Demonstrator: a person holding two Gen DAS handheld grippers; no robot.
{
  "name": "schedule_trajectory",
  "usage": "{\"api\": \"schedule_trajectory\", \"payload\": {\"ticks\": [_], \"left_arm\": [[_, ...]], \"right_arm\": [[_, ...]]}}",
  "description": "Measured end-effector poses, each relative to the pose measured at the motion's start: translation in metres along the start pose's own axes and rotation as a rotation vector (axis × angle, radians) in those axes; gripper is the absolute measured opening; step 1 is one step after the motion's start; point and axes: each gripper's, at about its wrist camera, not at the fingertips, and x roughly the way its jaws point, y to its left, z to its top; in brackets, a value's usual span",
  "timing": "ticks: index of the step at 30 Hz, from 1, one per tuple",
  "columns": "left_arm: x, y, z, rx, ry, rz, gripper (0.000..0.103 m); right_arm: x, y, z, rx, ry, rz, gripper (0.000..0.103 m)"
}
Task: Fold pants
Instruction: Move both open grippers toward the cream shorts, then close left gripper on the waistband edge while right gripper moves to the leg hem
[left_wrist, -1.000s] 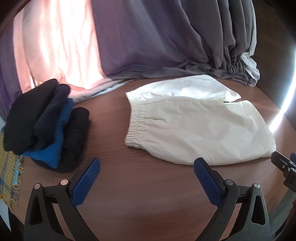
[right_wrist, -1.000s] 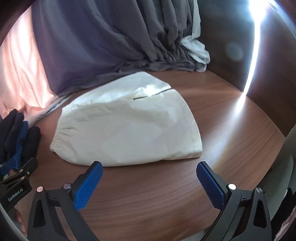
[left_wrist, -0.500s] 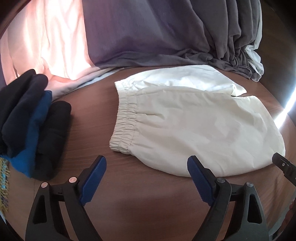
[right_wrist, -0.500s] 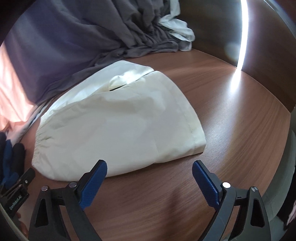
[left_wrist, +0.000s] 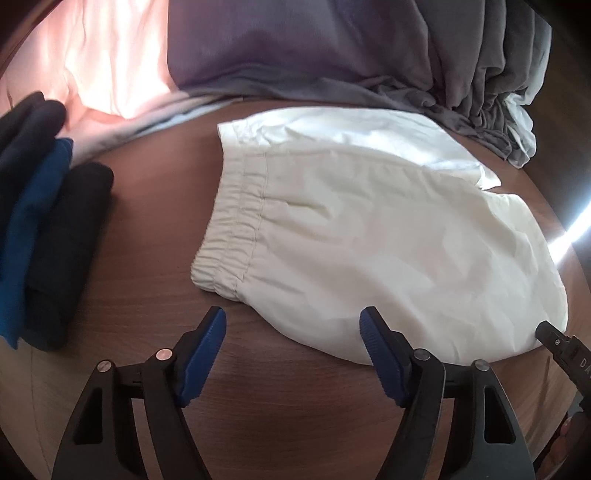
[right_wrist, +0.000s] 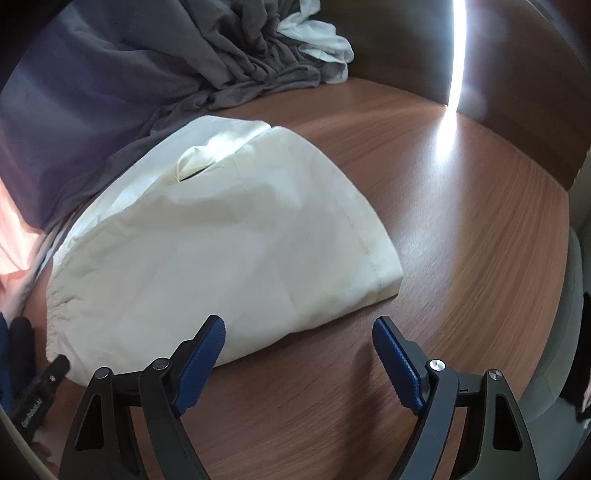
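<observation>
One pair of cream-white pants (left_wrist: 369, 236) lay flat on the brown wooden worktop (left_wrist: 147, 258), and two grippers hung over its near edge. The pants were short, already doubled leg over leg, with the gathered elastic waistband (left_wrist: 232, 229) at the left end in the left wrist view and the hemmed leg opening (right_wrist: 373, 243) at the right end in the right wrist view. Their long axis ran left to right across the worktop, waistband toward a pile of dark and blue clothes (left_wrist: 40, 229). The cloth was lightly creased, with a small slit showing near the far edge.

The left gripper (left_wrist: 293, 339) stood above the near edge by the waistband end; its fingers (left_wrist: 203, 347) had just been closing but remained well apart, holding nothing, with only the pants' edge showing between them. The right gripper (right_wrist: 297, 350) hovered near the hem end; its fingers (right_wrist: 397, 358) had likewise been closing, still wide and empty.

Behind the pants, one grey curtain (right_wrist: 147, 74) pooled on the worktop, with a white cloth (right_wrist: 317, 40) at its end.
</observation>
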Motion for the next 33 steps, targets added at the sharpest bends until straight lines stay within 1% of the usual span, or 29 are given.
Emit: {"api": "schedule_trajectory", "payload": {"ticks": [1, 5, 7, 9, 10, 11, 13, 14, 15, 16, 17, 18, 19, 20, 22, 24, 26, 29, 31, 33], "left_arm": [[0.003, 0.0, 0.0, -0.002, 0.009, -0.007, 0.072], [0.009, 0.001, 0.003, -0.015, 0.024, -0.021, 0.07], [0.011, 0.002, 0.004, -0.033, 0.04, -0.044, 0.065], [0.014, 0.003, 0.005, -0.057, 0.05, -0.065, 0.062], [0.014, 0.002, 0.005, -0.058, 0.044, -0.067, 0.059], [0.014, 0.001, 0.005, -0.056, 0.046, -0.069, 0.058], [0.013, 0.001, 0.006, -0.06, 0.047, -0.076, 0.048], [0.013, 0.001, 0.006, -0.066, 0.046, -0.075, 0.045], [0.013, 0.001, 0.006, -0.071, 0.047, -0.077, 0.036], [0.012, 0.002, 0.006, -0.078, 0.048, -0.078, 0.029], [0.013, 0.002, 0.007, -0.079, 0.049, -0.078, 0.025], [0.013, 0.002, 0.007, -0.076, 0.049, -0.081, 0.02], [0.013, 0.001, 0.008, -0.069, 0.048, -0.08, 0.015], [0.013, 0.001, 0.008, -0.064, 0.045, -0.081, 0.012], [0.008, -0.001, 0.008, -0.058, 0.034, -0.089, 0.006], [0.002, -0.001, 0.009, -0.057, 0.021, -0.095, 0.005], [-0.011, -0.001, 0.01, -0.057, -0.012, -0.096, 0.005], [-0.031, -0.004, 0.012, -0.042, -0.057, -0.095, 0.004], [-0.04, -0.005, 0.012, -0.044, -0.059, -0.105, 0.004], [-0.049, -0.007, 0.011, -0.044, -0.061, -0.112, 0.004]], "right_arm": [[0.002, 0.0, 0.0, 0.005, 0.012, 0.007, 0.078], [0.005, 0.004, 0.001, -0.011, 0.016, 0.002, 0.076], [0.006, 0.004, 0.002, -0.004, 0.016, -0.002, 0.075], [0.007, 0.002, 0.003, 0.01, 0.015, -0.007, 0.072], [0.008, 0.0, 0.004, 0.017, 0.016, -0.011, 0.069], [0.009, -0.001, 0.004, 0.022, 0.018, -0.013, 0.067], [0.009, -0.002, 0.006, 0.021, 0.015, -0.012, 0.065], [0.009, -0.003, 0.007, 0.02, 0.014, -0.011, 0.061], [0.01, -0.003, 0.008, 0.021, 0.015, -0.01, 0.058], [0.01, -0.003, 0.008, 0.018, 0.016, -0.006, 0.052], [0.01, -0.003, 0.009, 0.012, 0.017, -0.008, 0.042], [0.011, -0.003, 0.01, 0.008, 0.018, -0.011, 0.037], [0.011, -0.003, 0.011, 0.002, 0.02, -0.013, 0.028], [0.011, -0.004, 0.012, 0.0, 0.02, -0.013, 0.02], [0.008, -0.004, 0.013, -0.007, 0.014, -0.005, 0.011], [0.002, -0.003, 0.015, -0.024, -0.004, -0.003, 0.007], [-0.01, -0.002, 0.018, -0.048, -0.037, 0.002, 0.005], [-0.033, -0.001, 0.023, -0.073, -0.091, 0.016, 0.005], [-0.051, -0.001, 0.026, -0.094, -0.13, 0.03, 0.004], [-0.066, -0.002, 0.027, -0.104, -0.148, 0.047, 0.004]]}}
